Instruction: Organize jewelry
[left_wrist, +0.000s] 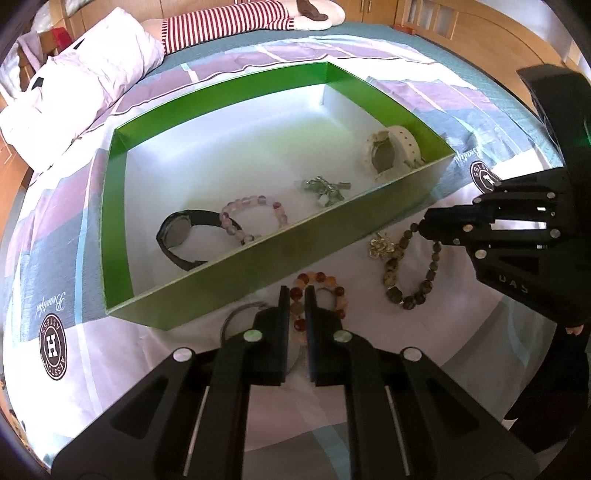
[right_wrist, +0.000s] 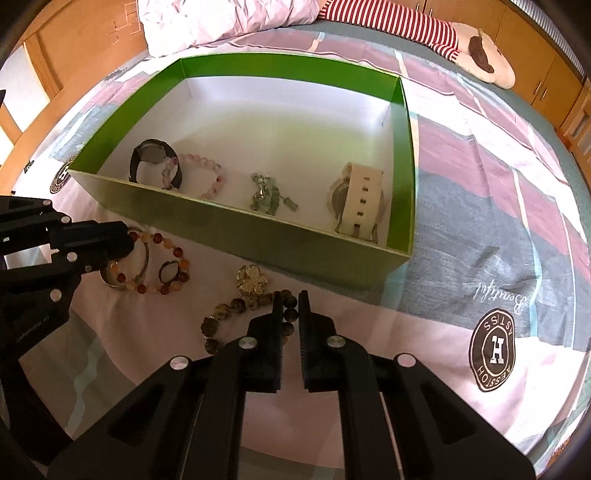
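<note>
A green box (left_wrist: 229, 273) with a white floor sits on a bed cover (right_wrist: 480, 206). Inside it lie a black watch (left_wrist: 184, 236), a pink bead bracelet (left_wrist: 255, 218), a small silver charm (left_wrist: 327, 188) and a white watch (left_wrist: 391, 151). The left tongs (left_wrist: 297, 295) are squeezed nearly shut on an orange bead bracelet (left_wrist: 325, 284), which lies just in front of the box wall. The right tongs (right_wrist: 290, 299) are squeezed nearly shut too, pinching a dark brown bead bracelet (right_wrist: 229, 314). A little gold flower (right_wrist: 251, 280) sits beside the brown beads. A thin ring (right_wrist: 144, 258) lies under the orange beads
</note>
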